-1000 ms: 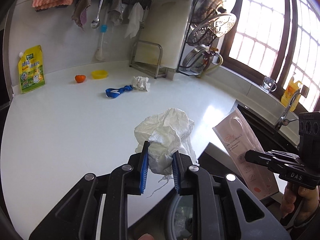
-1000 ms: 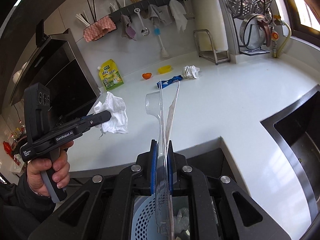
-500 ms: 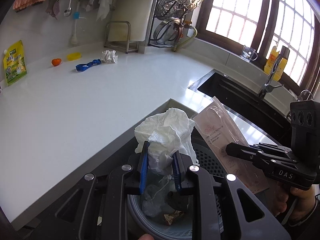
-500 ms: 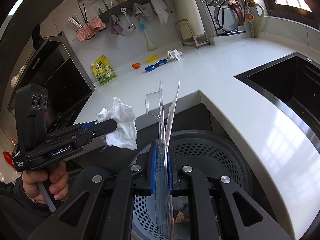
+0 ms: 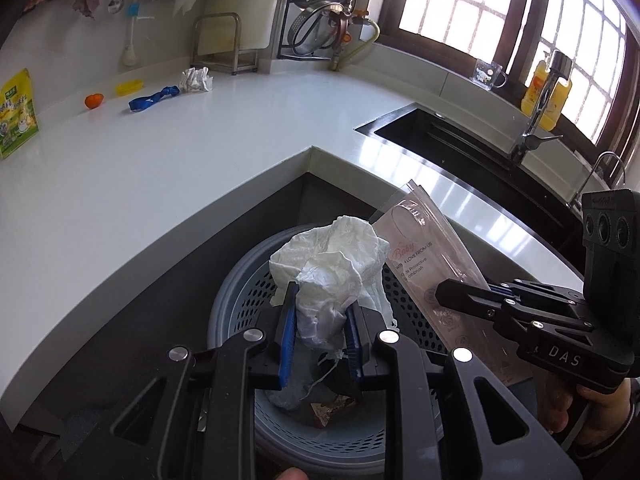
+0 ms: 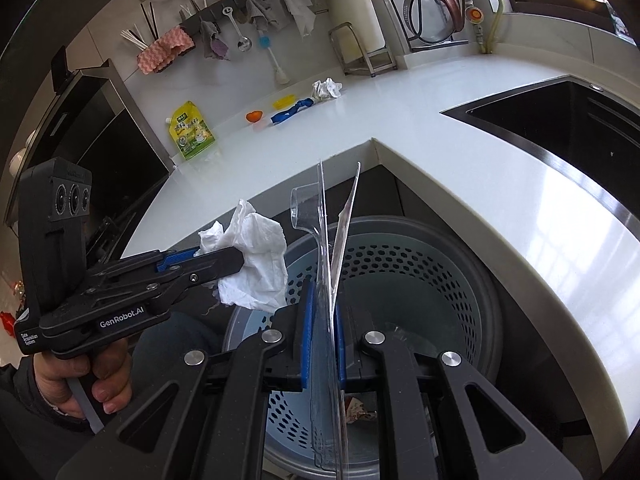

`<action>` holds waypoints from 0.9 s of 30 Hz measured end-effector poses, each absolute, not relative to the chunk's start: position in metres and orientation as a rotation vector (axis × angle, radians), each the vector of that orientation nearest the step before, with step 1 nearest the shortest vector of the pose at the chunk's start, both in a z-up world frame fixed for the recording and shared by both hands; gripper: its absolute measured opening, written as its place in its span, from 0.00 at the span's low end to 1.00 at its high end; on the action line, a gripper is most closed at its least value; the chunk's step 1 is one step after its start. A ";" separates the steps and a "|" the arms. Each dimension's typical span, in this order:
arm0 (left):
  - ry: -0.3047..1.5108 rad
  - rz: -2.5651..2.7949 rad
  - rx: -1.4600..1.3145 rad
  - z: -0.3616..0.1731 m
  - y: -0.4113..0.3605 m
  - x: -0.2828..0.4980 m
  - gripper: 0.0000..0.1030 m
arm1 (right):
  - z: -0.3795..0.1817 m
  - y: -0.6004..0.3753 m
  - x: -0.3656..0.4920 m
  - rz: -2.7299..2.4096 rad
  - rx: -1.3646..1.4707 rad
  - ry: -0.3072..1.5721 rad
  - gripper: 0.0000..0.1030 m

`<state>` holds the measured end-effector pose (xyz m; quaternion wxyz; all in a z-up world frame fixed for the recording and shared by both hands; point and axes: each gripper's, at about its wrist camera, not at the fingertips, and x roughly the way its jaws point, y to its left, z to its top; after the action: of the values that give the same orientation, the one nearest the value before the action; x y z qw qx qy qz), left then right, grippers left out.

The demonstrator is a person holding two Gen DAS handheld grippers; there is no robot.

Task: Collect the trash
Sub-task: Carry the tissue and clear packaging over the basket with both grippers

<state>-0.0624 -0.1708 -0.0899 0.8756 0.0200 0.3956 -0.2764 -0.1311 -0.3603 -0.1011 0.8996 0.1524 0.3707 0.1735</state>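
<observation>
Left wrist view is showing the left tongs (image 5: 320, 330) pinching a crumpled white paper tissue (image 5: 334, 268) between their blue pads, hanging right over the round grey perforated plastic bin (image 5: 240, 300) that is sitting on the floor in the inner corner of the white tabletop (image 5: 160, 184). Beside it the right tongs (image 5: 452, 294) are clamping a clear plastic blister package with a pink printed card (image 5: 424, 256), pressed nearly together on the thin sheet; in the right wrist view that package (image 6: 326, 280) is standing edge-on between the pads, also over the bin's mouth.

Both pieces look to be at the drop step: they are over the opening and not yet let go. The next move, as I judge it, calls for spreading each pair of tongs so the tissue and the package fall inside; the long stiff package may catch on the rim unless it is tipped downward first.

More trash is waiting far off on the tabletop: another crumpled white tissue (image 5: 195, 79), a blue strap-like scrap (image 5: 153, 99), a small orange piece (image 5: 94, 101) and a small yellow dish-like item (image 5: 129, 87); what these last ones are is hard to tell. The bin's bottom is mostly hidden behind the tongs, with only some wrappers showing, and the package's lower end is cut off.
</observation>
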 end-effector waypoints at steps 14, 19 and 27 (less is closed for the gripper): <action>0.860 -0.579 0.048 -0.102 -0.176 -0.062 0.22 | -0.113 -0.365 -0.128 0.336 0.341 0.786 0.09; 0.874 -0.581 0.052 -0.106 -0.178 -0.060 0.22 | -0.119 -0.362 -0.126 0.332 0.336 0.804 0.09; 0.890 -0.581 0.053 -0.112 -0.179 -0.059 0.22 | -0.128 -0.362 -0.126 0.321 0.339 0.823 0.09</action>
<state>-0.0589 -0.1791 -0.1123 0.8617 0.0251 0.4245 -0.2768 -0.1257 -0.3615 -0.1276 0.8901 0.1634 0.3962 0.1548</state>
